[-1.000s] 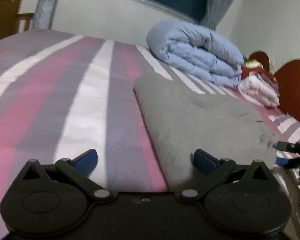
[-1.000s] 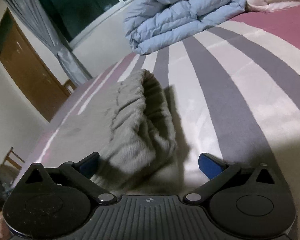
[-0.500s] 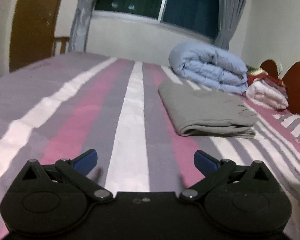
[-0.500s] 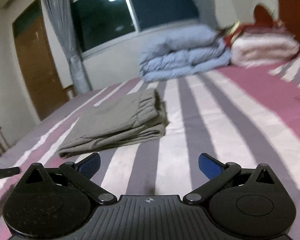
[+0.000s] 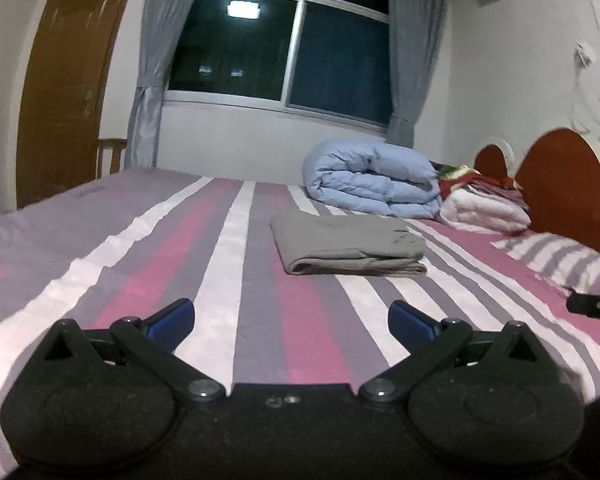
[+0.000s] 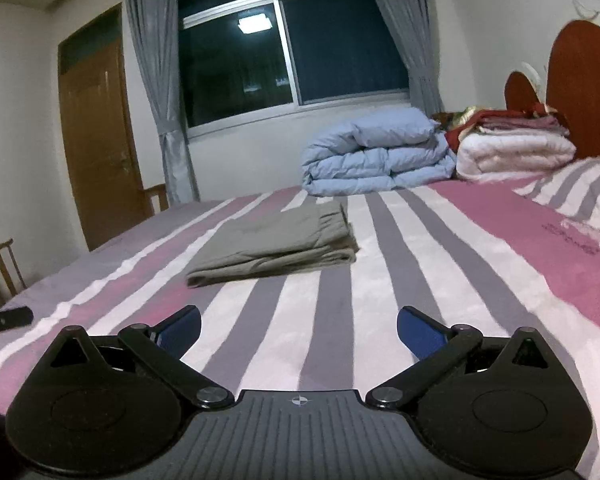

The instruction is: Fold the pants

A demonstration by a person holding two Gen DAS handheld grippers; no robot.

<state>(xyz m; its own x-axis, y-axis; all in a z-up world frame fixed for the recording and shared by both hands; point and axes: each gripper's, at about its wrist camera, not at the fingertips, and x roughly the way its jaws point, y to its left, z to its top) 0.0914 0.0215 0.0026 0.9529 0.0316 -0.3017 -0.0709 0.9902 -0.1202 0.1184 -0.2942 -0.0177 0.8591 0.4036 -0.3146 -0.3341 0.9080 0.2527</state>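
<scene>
The grey pants (image 5: 346, 244) lie folded in a flat rectangle on the striped bed (image 5: 220, 280), also seen in the right wrist view (image 6: 276, 244). My left gripper (image 5: 291, 318) is open and empty, well back from the pants. My right gripper (image 6: 299, 326) is open and empty, also well back from them. The tip of the right gripper shows at the right edge of the left wrist view (image 5: 594, 306). The left gripper's tip shows at the left edge of the right wrist view (image 6: 8, 318).
A rolled blue duvet (image 5: 374, 182) and a white folded blanket (image 5: 484, 210) sit at the far side by the red headboard (image 5: 564, 184). A striped pillow (image 6: 584, 192) lies at the right. A wooden chair (image 6: 2, 268) stands beside the bed.
Both grippers have pulled back and up from the pants, which were close in front a second ago and now lie folded farther away.
</scene>
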